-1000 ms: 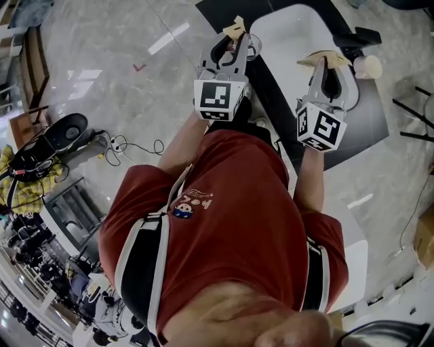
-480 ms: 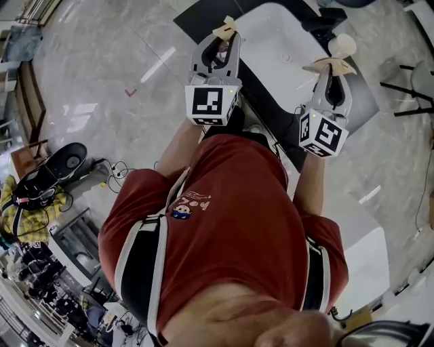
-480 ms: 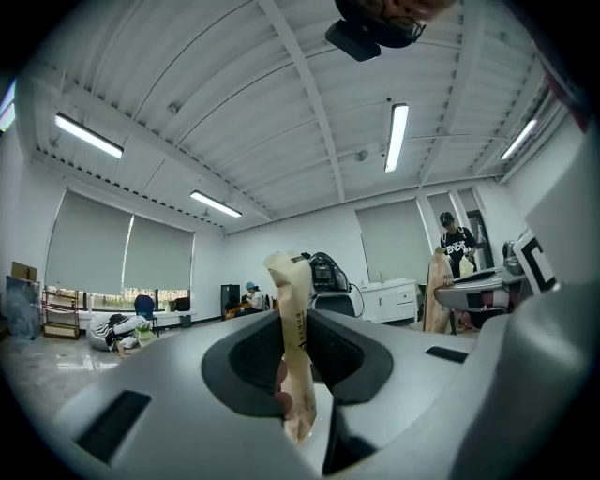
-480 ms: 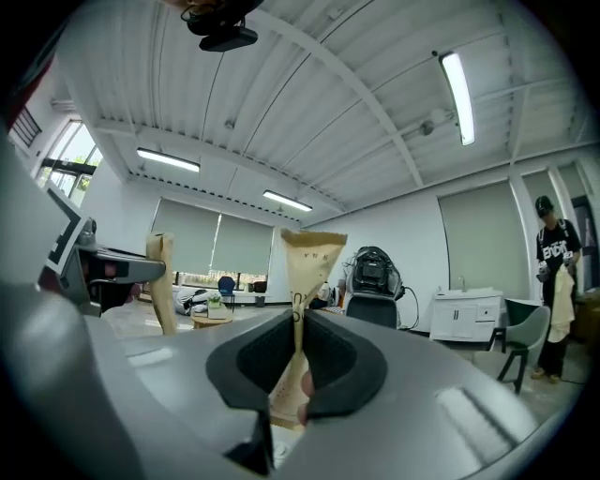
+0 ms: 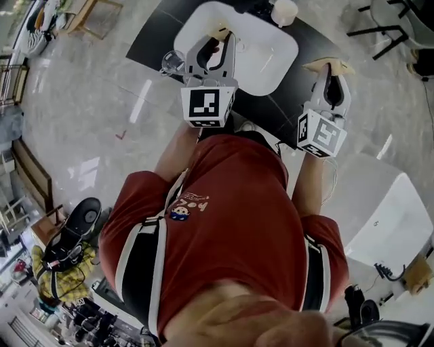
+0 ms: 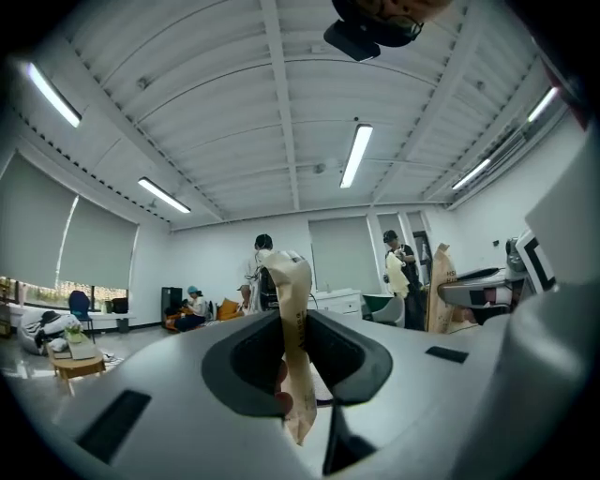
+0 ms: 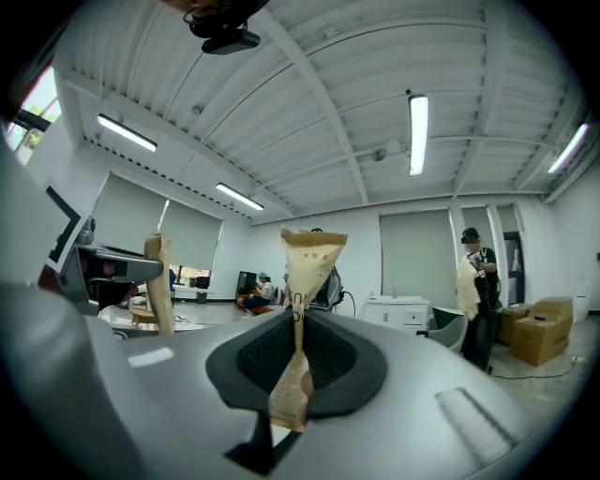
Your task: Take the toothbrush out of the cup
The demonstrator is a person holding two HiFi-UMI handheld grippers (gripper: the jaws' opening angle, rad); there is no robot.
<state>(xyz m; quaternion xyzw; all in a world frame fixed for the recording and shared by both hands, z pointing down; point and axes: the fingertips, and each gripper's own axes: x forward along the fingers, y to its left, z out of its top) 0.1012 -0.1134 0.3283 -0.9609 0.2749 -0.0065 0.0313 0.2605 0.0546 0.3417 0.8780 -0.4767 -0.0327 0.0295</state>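
A clear glass cup (image 5: pixel 173 62) stands by the left edge of the white table (image 5: pixel 203 17), just left of my left gripper (image 5: pixel 220 32). A thin pale stick (image 5: pixel 266 62) lies on the tabletop; I cannot tell whether it is the toothbrush. The left gripper is held level over the table's near edge, its tan-taped tips pressed together with nothing between them, as the left gripper view also shows of the left gripper (image 6: pixel 286 272). My right gripper (image 5: pixel 330 66) hangs over the black floor mat (image 5: pixel 308 41) to the table's right, tips likewise together and empty, as with the right gripper (image 7: pixel 312 248) in its own view.
A cream round object (image 5: pixel 283 10) sits at the table's far edge. A second white table (image 5: pixel 390 217) stands at the right, chairs (image 5: pixel 400 20) at the top right. Both gripper views look level across the room at several people (image 6: pixel 262 272) and white cabinets (image 7: pixel 398 309).
The person has turned, both grippers swinging along. The white table now lies ahead of the left gripper and the cup sits at its left. Both grippers' tips stay together.
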